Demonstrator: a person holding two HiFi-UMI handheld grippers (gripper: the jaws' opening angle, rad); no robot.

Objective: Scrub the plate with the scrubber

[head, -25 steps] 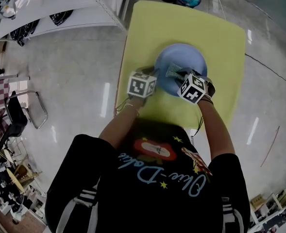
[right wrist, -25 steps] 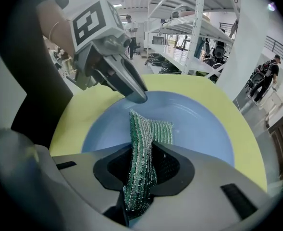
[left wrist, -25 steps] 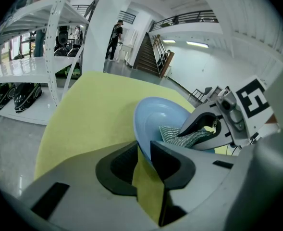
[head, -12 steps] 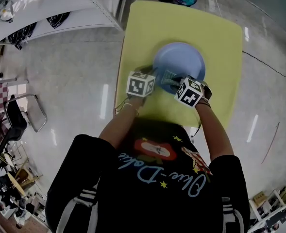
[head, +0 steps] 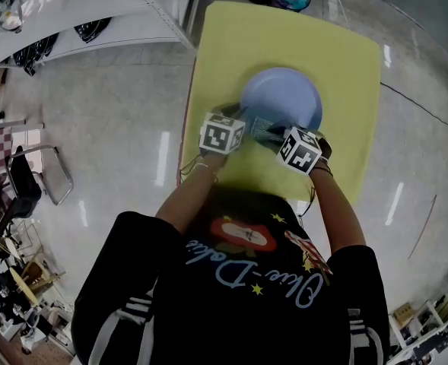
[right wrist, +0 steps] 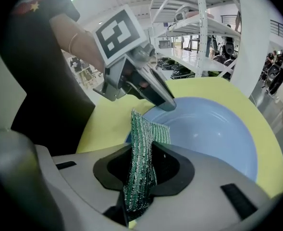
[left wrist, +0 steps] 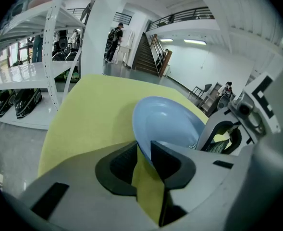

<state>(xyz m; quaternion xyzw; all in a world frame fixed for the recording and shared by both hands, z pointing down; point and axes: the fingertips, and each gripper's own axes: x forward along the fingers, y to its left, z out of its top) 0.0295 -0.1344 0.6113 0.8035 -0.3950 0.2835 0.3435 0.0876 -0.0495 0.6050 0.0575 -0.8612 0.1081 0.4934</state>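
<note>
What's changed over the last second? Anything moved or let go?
The right gripper drew the scrubber a little back across the plate, toward the person. Nothing was let go: the left gripper keeps its hold on the plate's rim, and the plate stays put on the yellow table.

The person wears a black shirt (head: 231, 310) with white script, yellow stars and white-striped sleeves (head: 128, 314). The grey left gripper (left wrist: 142, 152) and right gripper (right wrist: 140, 161) each bear a black-and-white marker cube (head: 222, 134).

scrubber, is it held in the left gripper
No, the scrubber is pinched in the right gripper, while the left gripper grips the plate by its rim.
</note>
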